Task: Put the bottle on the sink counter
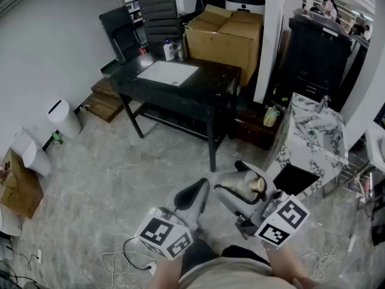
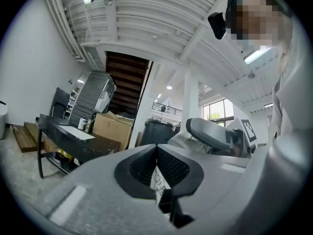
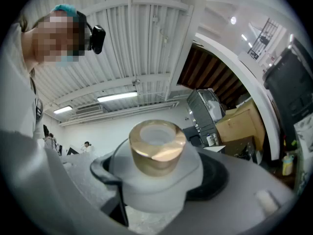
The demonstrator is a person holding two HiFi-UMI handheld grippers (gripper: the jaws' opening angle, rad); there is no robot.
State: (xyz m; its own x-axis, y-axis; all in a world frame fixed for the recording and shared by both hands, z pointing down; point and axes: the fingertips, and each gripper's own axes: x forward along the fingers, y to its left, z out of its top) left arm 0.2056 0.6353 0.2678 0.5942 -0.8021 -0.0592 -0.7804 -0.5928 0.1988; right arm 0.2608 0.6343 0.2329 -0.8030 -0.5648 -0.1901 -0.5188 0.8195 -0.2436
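A frosted white bottle (image 1: 242, 184) with a gold cap (image 3: 156, 148) lies level between the jaws of my right gripper (image 1: 236, 179), which is shut on it above the floor. In the right gripper view the cap points at the camera and the jaws hug the bottle's (image 3: 156, 190) shoulders. My left gripper (image 1: 200, 190) hangs beside it on the left, shut with nothing in it; its jaws (image 2: 157, 151) meet in the left gripper view. A white marble counter (image 1: 313, 134) with a tap (image 1: 325, 104) stands ahead on the right, apart from both grippers.
A black table (image 1: 198, 92) with a white inset (image 1: 168, 72) stands ahead, with a large cardboard box (image 1: 225, 35) behind it. Two white bins (image 1: 63, 118) and a brown bag (image 1: 21, 182) line the left wall. Cables (image 1: 129, 259) lie on the floor near my feet.
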